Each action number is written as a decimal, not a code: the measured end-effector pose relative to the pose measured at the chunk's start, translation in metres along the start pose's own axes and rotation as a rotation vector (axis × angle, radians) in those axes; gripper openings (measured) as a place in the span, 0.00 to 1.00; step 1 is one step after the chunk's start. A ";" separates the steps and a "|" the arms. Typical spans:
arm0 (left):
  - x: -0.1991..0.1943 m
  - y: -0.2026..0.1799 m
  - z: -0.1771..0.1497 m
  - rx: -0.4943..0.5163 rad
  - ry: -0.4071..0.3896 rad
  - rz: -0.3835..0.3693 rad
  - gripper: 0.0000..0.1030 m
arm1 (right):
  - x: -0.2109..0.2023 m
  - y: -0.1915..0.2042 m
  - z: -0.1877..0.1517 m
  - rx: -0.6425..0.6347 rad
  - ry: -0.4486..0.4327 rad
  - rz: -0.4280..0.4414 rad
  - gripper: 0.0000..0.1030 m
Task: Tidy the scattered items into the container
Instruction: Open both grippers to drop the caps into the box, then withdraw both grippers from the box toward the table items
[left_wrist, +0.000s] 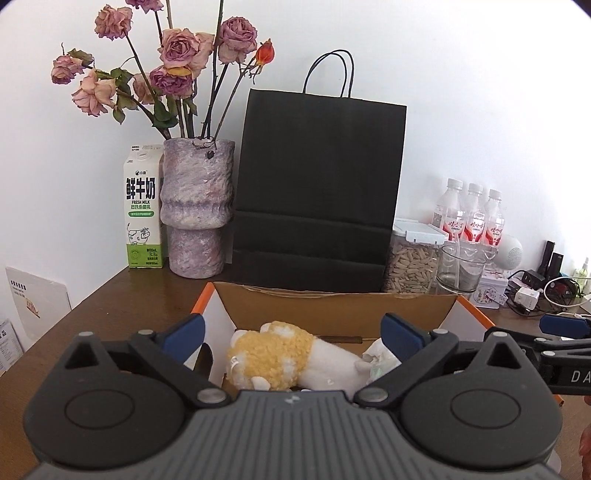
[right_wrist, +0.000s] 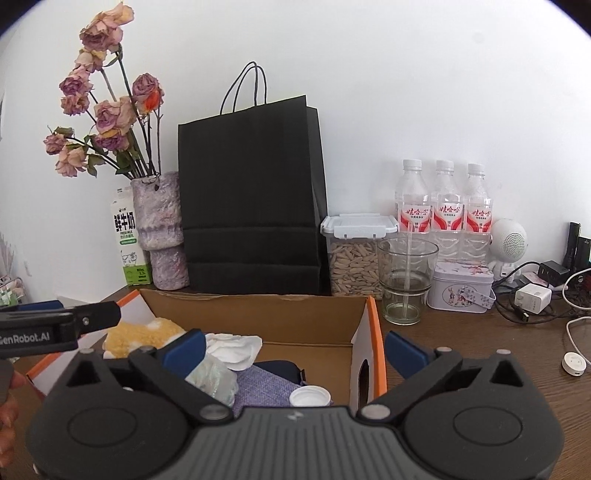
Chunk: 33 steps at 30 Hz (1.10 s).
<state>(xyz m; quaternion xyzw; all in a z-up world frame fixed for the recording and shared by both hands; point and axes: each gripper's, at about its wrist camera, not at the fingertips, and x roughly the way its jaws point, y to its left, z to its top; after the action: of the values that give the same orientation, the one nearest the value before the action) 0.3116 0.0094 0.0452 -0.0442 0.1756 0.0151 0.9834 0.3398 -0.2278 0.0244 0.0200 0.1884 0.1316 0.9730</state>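
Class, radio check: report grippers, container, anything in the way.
Left gripper open, empty. Right gripper open, empty. Orange-edged cardboard box holds yellow-and-white plush toy, white cloth. Nothing blocking.

The open cardboard box with orange edges (right_wrist: 317, 325) sits at the lower centre of the right wrist view on the brown wooden table (right_wrist: 461, 332). Inside it, the yellow and white plush toy (right_wrist: 144, 334) lies at the left, the white padded cloth (right_wrist: 232, 347) to its right, the lilac woven fabric (right_wrist: 266, 391) below that, and the white round cap (right_wrist: 309, 397) at the lower right.

Behind the box stands the black paper bag with cord handles (right_wrist: 251, 206). Left of the bag is the mottled stone-like vase of dried roses (right_wrist: 160, 236), with the white and green milk carton (right_wrist: 127, 240) further left. Right of the bag stands the clear lidded tub of seeds (right_wrist: 354, 258), then the clear drinking glass (right_wrist: 406, 277), with three clear water bottles with red labels (right_wrist: 445, 206) behind them.
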 end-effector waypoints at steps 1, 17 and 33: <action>0.000 0.001 0.000 -0.004 0.003 0.000 1.00 | 0.000 0.000 0.000 -0.001 0.001 -0.001 1.00; -0.047 0.006 0.001 -0.007 -0.086 0.011 1.00 | -0.040 0.006 0.003 -0.011 -0.035 -0.037 1.00; -0.128 0.029 -0.034 0.050 -0.101 0.023 1.00 | -0.130 0.001 -0.037 -0.043 -0.013 -0.070 1.00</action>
<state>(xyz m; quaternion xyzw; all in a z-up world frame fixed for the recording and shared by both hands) 0.1783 0.0336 0.0558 -0.0166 0.1265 0.0245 0.9915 0.2090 -0.2620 0.0368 -0.0066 0.1797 0.1015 0.9784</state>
